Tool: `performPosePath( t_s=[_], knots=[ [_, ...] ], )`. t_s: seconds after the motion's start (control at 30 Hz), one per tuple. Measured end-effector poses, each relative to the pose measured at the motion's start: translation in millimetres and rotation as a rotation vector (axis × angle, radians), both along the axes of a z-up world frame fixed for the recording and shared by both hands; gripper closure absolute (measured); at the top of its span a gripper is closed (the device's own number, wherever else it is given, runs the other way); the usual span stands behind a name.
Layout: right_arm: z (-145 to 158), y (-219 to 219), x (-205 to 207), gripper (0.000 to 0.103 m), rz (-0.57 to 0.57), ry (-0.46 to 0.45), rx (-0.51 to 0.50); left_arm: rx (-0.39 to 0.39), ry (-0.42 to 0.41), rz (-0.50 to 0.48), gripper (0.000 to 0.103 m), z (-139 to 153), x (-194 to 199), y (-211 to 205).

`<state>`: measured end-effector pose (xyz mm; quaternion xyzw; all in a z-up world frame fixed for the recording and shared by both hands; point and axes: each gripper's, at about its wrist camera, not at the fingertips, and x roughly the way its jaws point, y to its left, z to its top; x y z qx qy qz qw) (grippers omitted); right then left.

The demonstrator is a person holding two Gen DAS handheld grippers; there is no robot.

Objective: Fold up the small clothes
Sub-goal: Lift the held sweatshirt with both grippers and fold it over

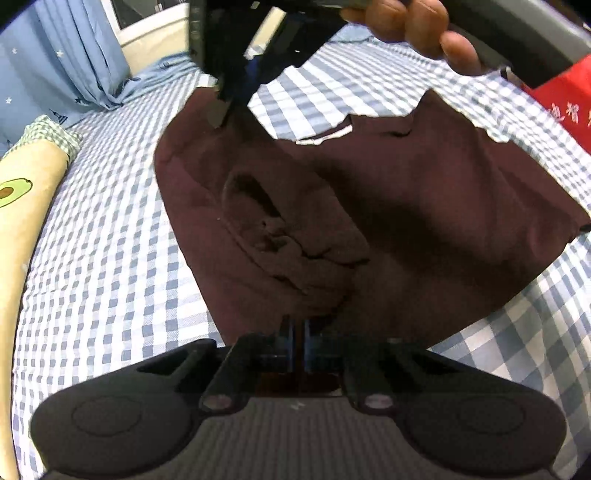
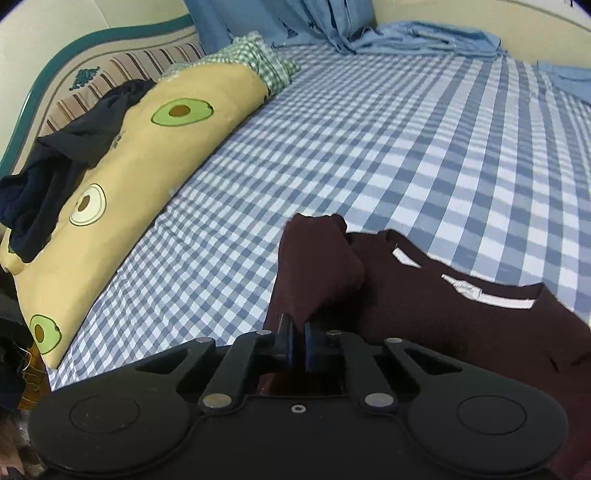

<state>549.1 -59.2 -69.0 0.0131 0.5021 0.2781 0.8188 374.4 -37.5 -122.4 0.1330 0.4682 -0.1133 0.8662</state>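
you can make out white chinese characters on a red cloth (image 1: 565, 99) at the right edge of your left wrist view, but they are cut off by the frame and too blurred to read. in your right wrist view, a small white neck label (image 2: 467, 290) inside the collar of the maroon shirt (image 2: 461, 325) carries a line of tiny print, also too small to read. no other text, number or brand shows.

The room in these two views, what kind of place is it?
Most likely a bedroom at home. A bed with a checked sheet fills both views, an avocado-print pillow lies against a striped headboard, and blue curtains hang behind it.
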Motion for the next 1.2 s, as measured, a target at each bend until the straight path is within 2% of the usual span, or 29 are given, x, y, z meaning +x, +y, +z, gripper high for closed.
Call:
performPosePath(
  t_s=[0.3,0.5,0.63,0.93,1.2],
  knots=[
    [30.1,-53.6,-13.7,0.099,-0.079,-0.077,0.043,-0.071,-0.093,-0.014,0.101,39.2,-17.3,-9.3],
    [59.3,-116.4,-24.2,0.1,-0.156,-0.122,0.056,-0.134,-0.132,-0.092,0.101,68.0,-19.1,-42.6],
    [71.0,-160.6,-33.4,0.1,-0.197,-0.137,0.033,-0.156,-0.132,-0.165,0.101,75.1,-15.5,-75.8],
    [57.5,-263.5,-67.4,0.1,-0.354,-0.124,0.034,-0.167,-0.114,-0.293,0.101,67.4,-21.1,-135.2],
    [47.1,-325.6,-88.3,0.1,-0.461,-0.103,0.034,-0.193,-0.093,-0.352,0.102,67.6,-18.3,-175.6]
  ],
)
